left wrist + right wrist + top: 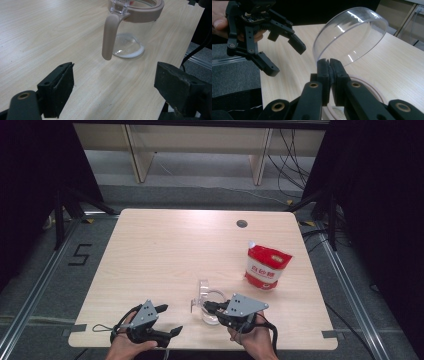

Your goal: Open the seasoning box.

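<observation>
With my right gripper [329, 65] clamped on the clear lid [350, 35], swung up over the jug [130, 30] at the table's near edge, and left gripper [113, 82] spread wide facing the handle [110, 37], next I judge: grasp the handle.

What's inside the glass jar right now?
The jar holds a thin white powdery layer at its bottom, seen through the glass. Its clear lid is tipped open, pinched by the right gripper.

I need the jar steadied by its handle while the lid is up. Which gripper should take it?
The left gripper, probably. Its jaws stand open with the jar's handle straight ahead. The right gripper is shut on the edge of the clear lid, raised over the jar.
</observation>
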Motion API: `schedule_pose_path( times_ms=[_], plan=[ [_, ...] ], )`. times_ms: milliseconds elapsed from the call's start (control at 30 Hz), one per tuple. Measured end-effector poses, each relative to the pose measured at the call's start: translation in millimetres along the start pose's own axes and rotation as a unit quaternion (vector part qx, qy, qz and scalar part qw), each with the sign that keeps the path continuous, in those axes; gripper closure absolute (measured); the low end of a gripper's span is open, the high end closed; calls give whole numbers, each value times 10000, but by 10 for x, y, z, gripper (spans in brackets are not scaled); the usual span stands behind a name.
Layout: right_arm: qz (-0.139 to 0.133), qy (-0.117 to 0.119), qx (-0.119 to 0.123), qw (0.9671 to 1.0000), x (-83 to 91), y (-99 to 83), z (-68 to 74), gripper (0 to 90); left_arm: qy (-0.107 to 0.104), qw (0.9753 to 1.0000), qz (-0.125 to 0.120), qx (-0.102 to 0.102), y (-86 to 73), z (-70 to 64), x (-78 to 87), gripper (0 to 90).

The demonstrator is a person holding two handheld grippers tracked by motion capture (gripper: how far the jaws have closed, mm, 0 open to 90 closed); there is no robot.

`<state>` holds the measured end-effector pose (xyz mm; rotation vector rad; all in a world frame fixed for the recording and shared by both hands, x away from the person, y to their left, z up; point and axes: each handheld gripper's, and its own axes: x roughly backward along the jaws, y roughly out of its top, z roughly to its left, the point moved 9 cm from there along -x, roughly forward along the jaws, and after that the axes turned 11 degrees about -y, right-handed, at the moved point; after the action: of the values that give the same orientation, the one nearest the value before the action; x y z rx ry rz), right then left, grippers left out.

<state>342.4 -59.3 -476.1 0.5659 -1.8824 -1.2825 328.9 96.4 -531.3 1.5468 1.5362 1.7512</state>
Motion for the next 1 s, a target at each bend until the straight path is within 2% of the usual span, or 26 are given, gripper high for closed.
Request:
schedule_pose_path(
  times_ms=[33,67,100,167,233,300,500,533,600,667,700,800,933,967,1000],
  plan=[
    [2,-5,-21,10000,-4,3,4,869,16,10000,64,-45,-9,9,5,157],
    [4,2,-44,10000,-7,6,10,869,-31,9999,-93,68,13,-23,-11,157],
    [14,15,-52,10000,-10,7,17,869,-55,9999,-125,41,20,-27,-15,157],
    [25,47,4,10000,-18,9,24,868,-70,9999,-108,13,20,-31,-14,157],
    [78,48,-77,9999,-21,3,50,866,-87,9999,-85,-10,16,-31,-16,157],
    [37,83,22,10000,-41,10,55,863,-91,9999,-98,4,16,-32,-21,157],
    [44,96,23,9999,-45,1,51,837,-60,9999,-121,48,20,-29,-16,157],
    [26,14,-16,10000,-31,-3,18,826,-57,9999,-84,21,13,-25,-14,157],
    [8,26,-76,10000,-5,-10,-13,807,-74,10000,-62,22,5,-21,-18,157],
    [-23,-32,-44,10000,25,-17,-74,781,-72,10000,-42,35,0,-12,-20,157],
    [15,-89,-147,9999,54,-31,-98,771,-72,10000,-42,35,0,-12,-20,157],
    [-3,-149,-168,9997,139,-54,-203,727,-32,10000,6,-94,-2,18,-9,157],
    [-115,-332,-284,9990,280,-83,-362,685,-61,10000,-31,-70,-2,12,-23,158],
    [-139,-422,-330,9985,309,-91,-405,662,-47,10000,-30,68,-14,5,-30,157],
    [-117,-490,-374,9980,348,-107,-452,643,-61,9999,-38,77,-13,2,-33,158]
  ],
)
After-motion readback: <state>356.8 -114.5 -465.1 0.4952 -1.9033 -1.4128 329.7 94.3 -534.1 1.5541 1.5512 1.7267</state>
